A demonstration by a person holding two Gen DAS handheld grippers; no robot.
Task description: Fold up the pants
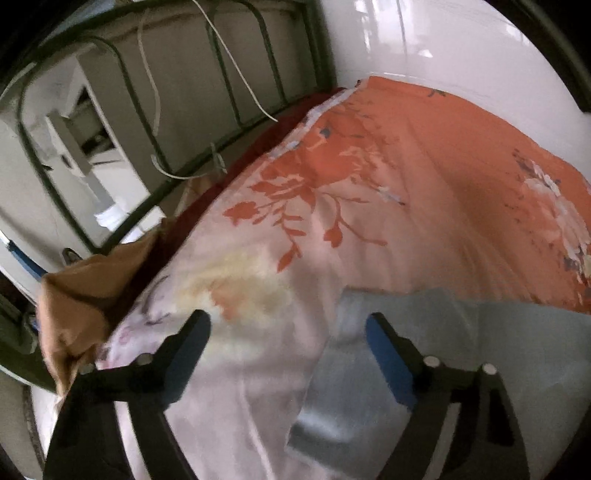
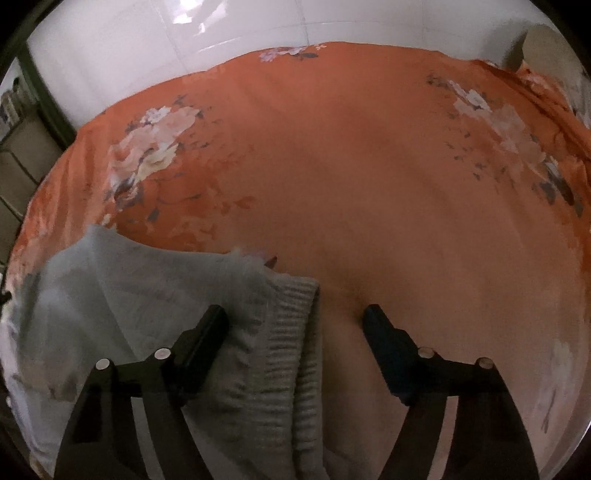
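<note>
Pale grey-blue pants (image 2: 140, 295) lie flat on a bed covered by an orange floral bedsheet (image 2: 369, 166). In the right wrist view the pants fill the lower left. The ribbed elastic waistband (image 2: 295, 332) sits at their right end, between the fingers of the right tongs (image 2: 295, 321). The rest of the cloth runs off to the left, so the long axis reads roughly left-right across the view, waistband end toward the right tongs. The far end of the legs is cut off by the frame edge, can't tell where they finish.

Right tongs: spread wide, hovering over the waistband, left finger over the grey fabric, right finger over bare sheet. Not gripping anything. Can't tell whether the fingertips touch the cloth.

Left wrist view: left tongs (image 1: 288, 325) also spread wide, nothing between the fingers. The pants (image 1: 424, 369) show at lower right as a flat grey-blue panel, with one corner of the cloth near the bottom centre. The right finger, which has a blue pad (image 1: 391, 365), is over the pants. The left finger is over the pale pink part of the sheet (image 1: 258, 295).

A dark metal bed frame (image 1: 155, 122) with curved bars stands at upper left, white cords (image 1: 236, 66) hanging over it. Brown cloth (image 1: 88, 295) is bunched at the bed's left edge. White tiled wall (image 2: 221, 33) is behind the bed. View is motion-blurred.
</note>
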